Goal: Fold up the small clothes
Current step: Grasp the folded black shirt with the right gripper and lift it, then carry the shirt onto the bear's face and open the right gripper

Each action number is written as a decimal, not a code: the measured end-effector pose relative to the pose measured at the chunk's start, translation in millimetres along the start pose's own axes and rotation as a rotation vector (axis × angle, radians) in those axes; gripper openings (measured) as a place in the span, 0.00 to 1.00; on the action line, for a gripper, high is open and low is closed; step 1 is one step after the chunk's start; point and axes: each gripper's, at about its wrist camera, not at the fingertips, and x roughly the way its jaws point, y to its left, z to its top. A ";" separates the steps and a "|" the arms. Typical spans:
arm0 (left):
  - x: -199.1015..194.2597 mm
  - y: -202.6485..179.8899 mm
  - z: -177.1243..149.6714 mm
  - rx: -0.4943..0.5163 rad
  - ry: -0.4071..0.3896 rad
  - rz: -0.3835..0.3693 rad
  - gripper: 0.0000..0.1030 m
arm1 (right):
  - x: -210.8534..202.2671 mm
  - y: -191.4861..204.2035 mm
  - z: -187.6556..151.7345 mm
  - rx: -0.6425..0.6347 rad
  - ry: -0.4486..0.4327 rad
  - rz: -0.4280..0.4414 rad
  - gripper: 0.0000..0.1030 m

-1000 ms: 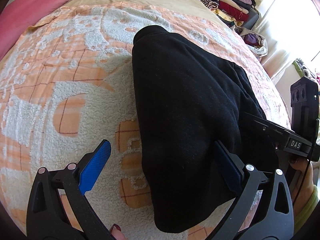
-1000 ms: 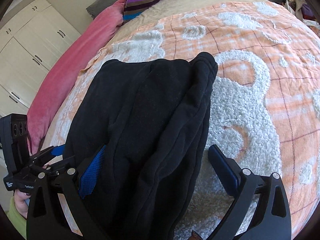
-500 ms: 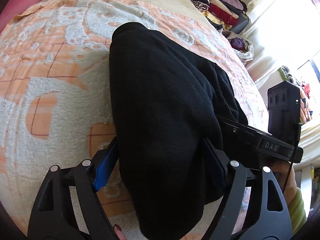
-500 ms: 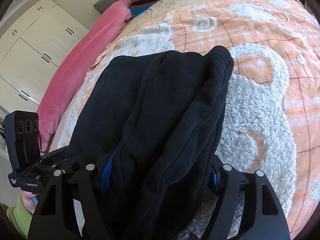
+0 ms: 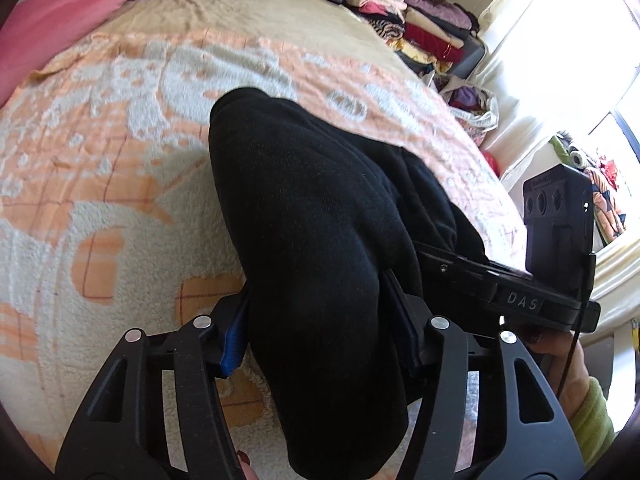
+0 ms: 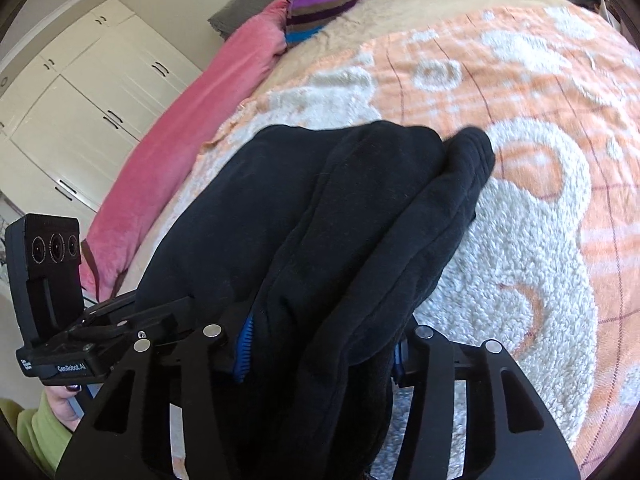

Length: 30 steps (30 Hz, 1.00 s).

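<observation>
A thick black fleece garment (image 5: 312,240), already doubled lengthwise, lies on the orange-and-cream patterned fleece blanket (image 5: 100,184) covering the bed, its far cuff end toward 12 o'clock. At 6 o'clock in the left wrist view the left claw (image 5: 316,340) is closing around the garment's near end, the blue pads pressing into the cloth on both sides. The right claw (image 6: 320,348) is likewise closing on the adjoining bundle of layers, cloth bulging between its pads. The garment looks soft, limp and light, bulky where layers stack, and likely to sag or slide apart if only 1 layer is caught. Taking hold at the 2 near corners, through every layer, would probably suit the next fold toward 12 o'clock. Folded clothes in a pile (image 5: 420,20) sit at 1 o'clock.
</observation>
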 end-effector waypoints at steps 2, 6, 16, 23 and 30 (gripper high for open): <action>-7.0 -0.7 3.4 0.002 -0.022 -0.001 0.49 | -4.5 5.0 1.4 -0.009 -0.021 0.012 0.46; -21.3 1.5 9.3 0.005 -0.064 -0.001 0.49 | -10.9 21.6 5.3 -0.063 -0.070 0.011 0.46; -42.6 18.3 12.8 0.028 -0.146 0.025 0.49 | -0.5 59.3 17.0 -0.182 -0.143 -0.049 0.46; -40.5 40.3 7.1 0.001 -0.155 0.060 0.49 | 27.8 70.8 20.7 -0.210 -0.121 -0.072 0.46; -24.9 52.8 -0.2 -0.009 -0.136 0.040 0.49 | 40.0 67.0 13.5 -0.220 -0.097 -0.129 0.46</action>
